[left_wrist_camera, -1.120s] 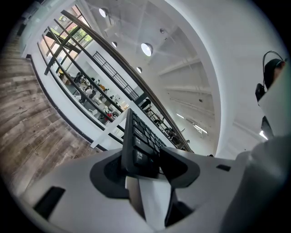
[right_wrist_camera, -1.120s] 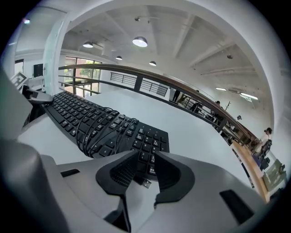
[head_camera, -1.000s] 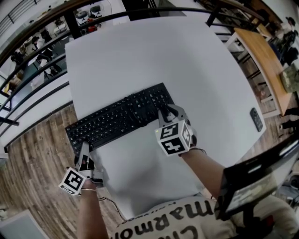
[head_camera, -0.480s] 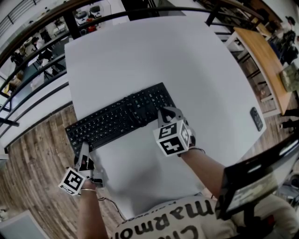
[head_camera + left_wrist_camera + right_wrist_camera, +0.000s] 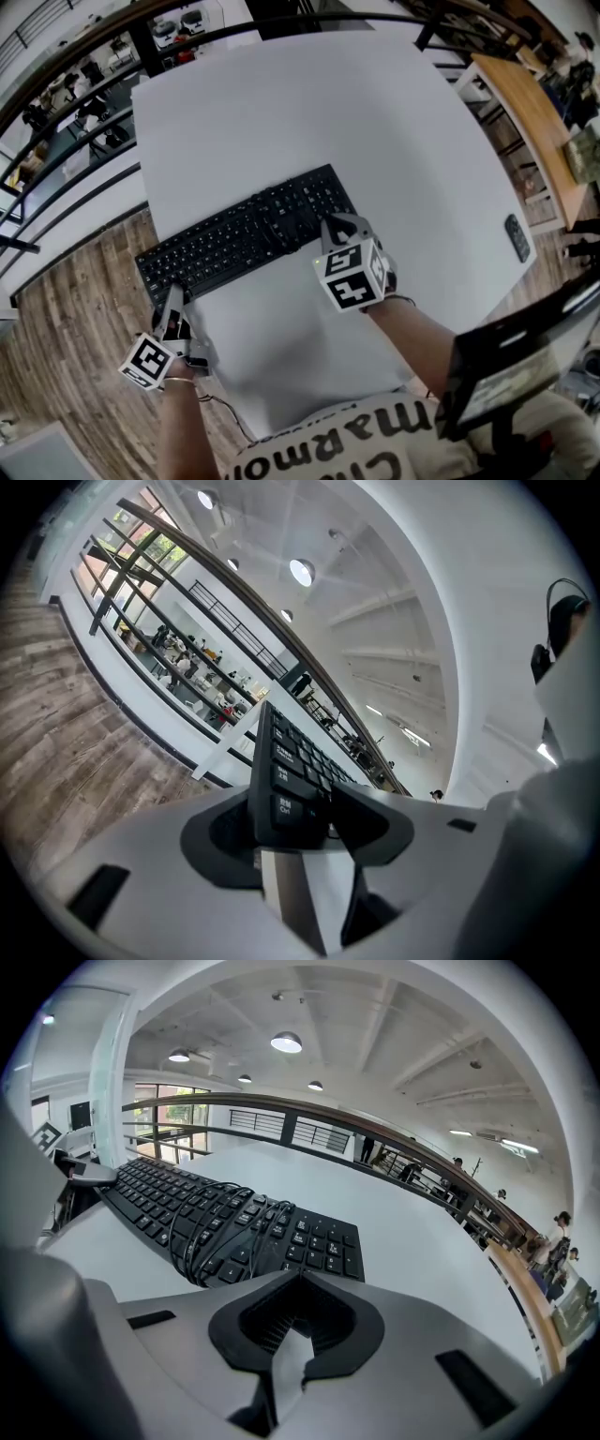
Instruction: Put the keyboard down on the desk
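Jaws of the left gripper [image 5: 174, 300] clamp the keyboard [image 5: 246, 234] by its left end, which overhangs the worktop [image 5: 309, 103] edge. From there the keyboard's long axis runs diagonally away to the right. The right gripper [image 5: 336, 225], jaws drawn together on nothing, sits at the keyboard's near edge by its right end, so lowering likely falls to the left.

Far half of desk [image 5: 281, 103] is bare, wide open beyond keyboard [image 5: 244, 234]. Keyboard spans the near-left part diagonally, its left end past the desk's left edge, over wood floor [image 5: 66, 375]. Coiled cable [image 5: 217, 1222] sits on the keys mid-board, so no flat pass there. Small dark flat device [image 5: 517, 237] lies near the right edge, well apart from the keyboard. Monitor [image 5: 511, 361] crowds the near-right corner. Railing [image 5: 300, 1124] runs beyond the far side. Near strip between keyboard and person is bare
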The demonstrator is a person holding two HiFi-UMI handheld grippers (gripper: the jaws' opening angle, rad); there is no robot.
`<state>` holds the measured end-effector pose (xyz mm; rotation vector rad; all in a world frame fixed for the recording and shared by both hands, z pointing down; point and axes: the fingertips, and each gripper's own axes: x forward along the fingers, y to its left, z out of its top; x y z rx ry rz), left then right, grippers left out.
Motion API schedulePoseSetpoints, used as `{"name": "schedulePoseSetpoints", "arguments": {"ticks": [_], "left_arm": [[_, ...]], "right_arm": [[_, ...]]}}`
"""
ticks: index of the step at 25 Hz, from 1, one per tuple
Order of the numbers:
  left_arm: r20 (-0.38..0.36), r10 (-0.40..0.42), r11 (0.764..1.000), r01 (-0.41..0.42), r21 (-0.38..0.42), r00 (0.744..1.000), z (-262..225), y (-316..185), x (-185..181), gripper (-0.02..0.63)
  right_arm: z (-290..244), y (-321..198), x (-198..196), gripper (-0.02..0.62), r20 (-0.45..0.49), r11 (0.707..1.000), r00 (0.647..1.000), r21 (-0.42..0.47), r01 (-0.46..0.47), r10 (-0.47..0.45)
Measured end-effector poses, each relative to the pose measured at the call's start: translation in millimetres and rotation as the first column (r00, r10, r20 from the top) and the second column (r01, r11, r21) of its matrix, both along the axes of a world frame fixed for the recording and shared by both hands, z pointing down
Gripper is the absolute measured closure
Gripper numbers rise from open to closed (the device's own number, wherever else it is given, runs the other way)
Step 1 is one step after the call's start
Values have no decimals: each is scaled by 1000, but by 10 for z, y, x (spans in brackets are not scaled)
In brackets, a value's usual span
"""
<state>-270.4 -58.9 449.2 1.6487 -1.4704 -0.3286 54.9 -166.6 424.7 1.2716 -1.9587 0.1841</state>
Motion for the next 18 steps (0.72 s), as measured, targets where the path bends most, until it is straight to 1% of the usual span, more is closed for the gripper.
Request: {"name": "schedulePoseSetpoints", "arguments": {"ticks": [2, 5, 8, 12, 18], "left_arm": [[19, 3, 1000, -3, -18, 1000, 33, 11, 0, 388], [72, 25, 999, -22, -35, 997, 60, 6, -26, 362], [85, 37, 999, -34, -38, 996, 48, -23, -49, 359], [102, 29, 999, -26, -36, 994, 29, -28, -56, 356], [166, 36, 999, -33, -23, 985, 31, -35, -55, 344]], "right_arm": [[4, 5, 9, 557, 0, 1000, 1000, 1, 0, 0], [15, -1, -6, 557, 6, 1000, 1000, 5, 0, 0], [18, -16, -23, 557, 8, 1000, 1000, 1, -7, 7], [13, -15, -25, 557, 7, 1000, 1000, -5, -10, 10], [20, -8, 3, 557, 7, 1000, 1000, 2, -15, 15]]}}
